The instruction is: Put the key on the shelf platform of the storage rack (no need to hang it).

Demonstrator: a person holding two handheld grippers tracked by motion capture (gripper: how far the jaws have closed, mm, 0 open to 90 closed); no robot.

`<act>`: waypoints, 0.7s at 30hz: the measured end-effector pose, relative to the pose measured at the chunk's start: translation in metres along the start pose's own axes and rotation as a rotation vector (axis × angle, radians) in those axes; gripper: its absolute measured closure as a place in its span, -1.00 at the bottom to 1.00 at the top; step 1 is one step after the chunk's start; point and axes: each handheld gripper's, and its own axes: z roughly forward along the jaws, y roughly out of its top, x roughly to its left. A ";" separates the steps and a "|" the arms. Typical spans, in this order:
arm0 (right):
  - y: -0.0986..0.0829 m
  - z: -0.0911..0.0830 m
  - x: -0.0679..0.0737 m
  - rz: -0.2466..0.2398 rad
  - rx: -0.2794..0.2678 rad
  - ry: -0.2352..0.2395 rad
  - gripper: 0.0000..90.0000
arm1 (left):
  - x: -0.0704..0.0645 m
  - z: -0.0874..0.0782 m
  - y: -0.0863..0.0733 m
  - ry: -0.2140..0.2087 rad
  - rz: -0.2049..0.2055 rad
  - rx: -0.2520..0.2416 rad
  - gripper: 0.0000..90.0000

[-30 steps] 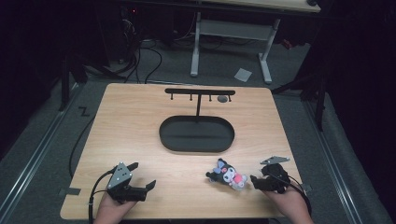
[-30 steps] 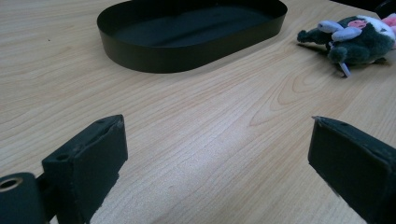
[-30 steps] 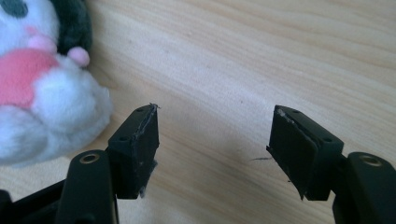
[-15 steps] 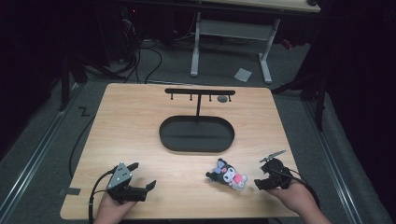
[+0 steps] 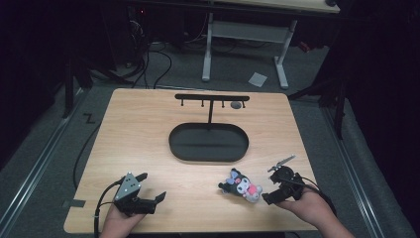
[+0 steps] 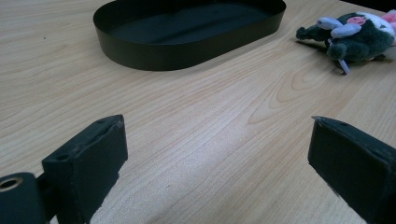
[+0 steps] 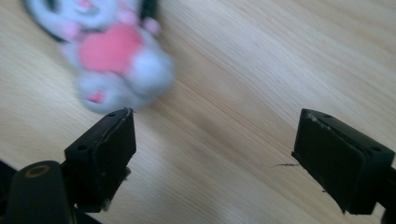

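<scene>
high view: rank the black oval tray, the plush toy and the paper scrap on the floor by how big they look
1. black oval tray, clearly largest
2. plush toy
3. paper scrap, smallest as seen, but it lies farther from the camera, so its true size is unsure

tray [image 5: 208, 147]: table [image 5: 143, 124] centre, rack [image 5: 212, 99] behind it
plush toy [image 5: 241, 184]: near edge, R of centre (just L of right gripper [image 5: 271, 191])
left gripper [image 5: 151, 187]: near-L corner

No text, label, brand, number or sign could be read on anything shown in the three views.
</scene>
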 end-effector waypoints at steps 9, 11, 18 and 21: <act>0.021 -0.002 0.027 -0.072 -0.016 0.031 -1.00 | 0.001 -0.001 0.000 -0.002 0.001 -0.001 -0.89; 0.025 -0.001 0.033 -0.093 -0.012 0.036 -1.00 | 0.002 -0.002 0.000 -0.001 0.000 -0.003 -0.88; 0.036 0.017 0.049 -0.165 0.023 0.055 -0.95 | 0.002 -0.002 0.000 0.000 -0.003 -0.007 -0.88; 0.038 0.029 0.049 -0.162 0.051 0.037 -0.73 | 0.002 -0.003 0.000 0.000 -0.002 -0.006 -0.88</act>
